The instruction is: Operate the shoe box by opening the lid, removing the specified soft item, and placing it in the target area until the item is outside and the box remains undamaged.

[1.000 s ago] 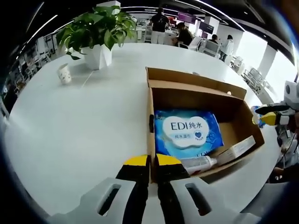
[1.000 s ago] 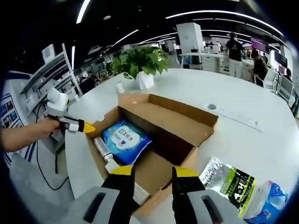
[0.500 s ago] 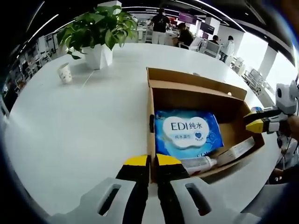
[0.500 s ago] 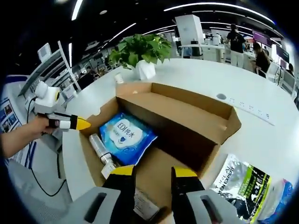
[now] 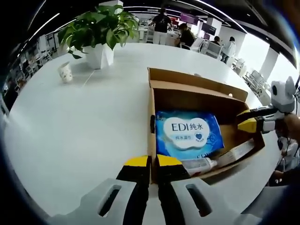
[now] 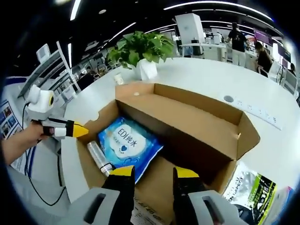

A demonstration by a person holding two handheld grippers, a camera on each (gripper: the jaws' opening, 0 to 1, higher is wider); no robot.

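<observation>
White table [image 5: 84,122] bears box [image 5: 197,96], potted plant [image 5: 96,33].

box [image 6: 187,124]: matt brown corrugated cardboard | wipes pack [image 5: 187,132]: glossy blue plastic film | table [image 5: 84,122]: smooth white, slight sheen

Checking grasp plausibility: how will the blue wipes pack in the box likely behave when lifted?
The wipes pack looks like soft glossy film, so it probably sags and may slip between jaws. It lies flat beside a tube in the shoe box, so likely won't roll.

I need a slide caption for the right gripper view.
Open hand-held gripper over an open shoe box containing a blue wipes pack.
</observation>
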